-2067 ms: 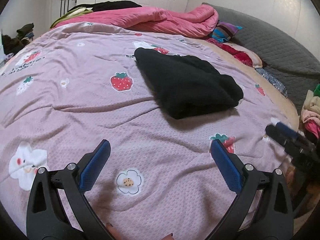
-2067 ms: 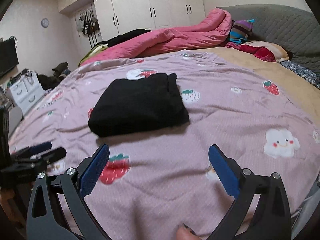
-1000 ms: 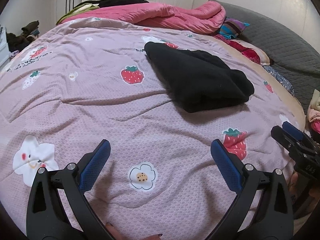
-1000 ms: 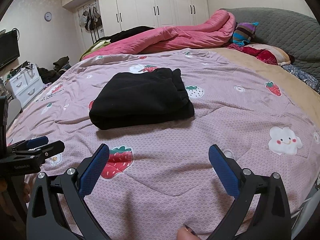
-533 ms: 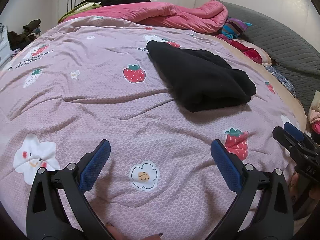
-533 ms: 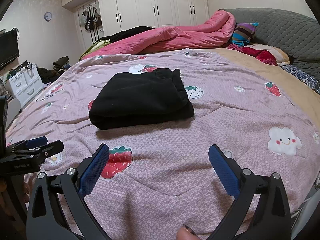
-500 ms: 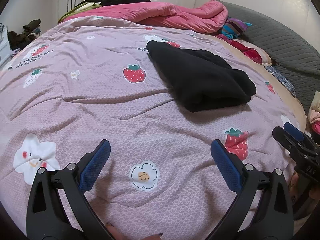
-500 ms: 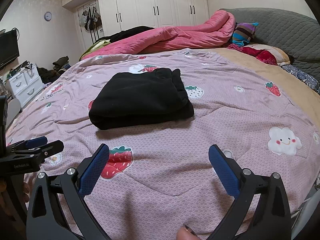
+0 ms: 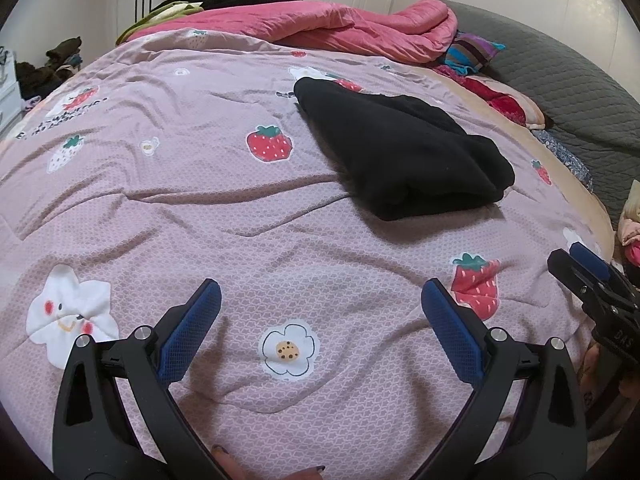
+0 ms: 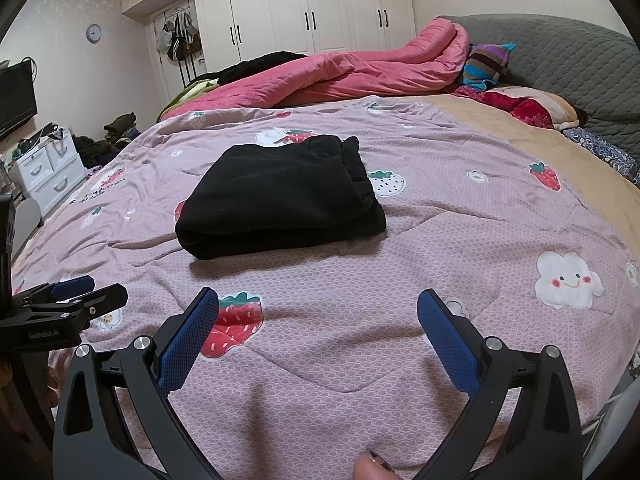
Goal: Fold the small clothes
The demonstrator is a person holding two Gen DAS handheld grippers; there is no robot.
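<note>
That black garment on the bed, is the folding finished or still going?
The black garment already lies as a compact folded bundle on the pink bedspread. Nothing is in hand: the left hand-held gripper and right hand-held gripper are both open and empty, short of it. No other unfolded small clothes are clearly visible.

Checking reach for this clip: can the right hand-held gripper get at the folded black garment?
Probably yes: the right hand-held gripper is open, with only bare bedspread before the folded black garment.
</note>
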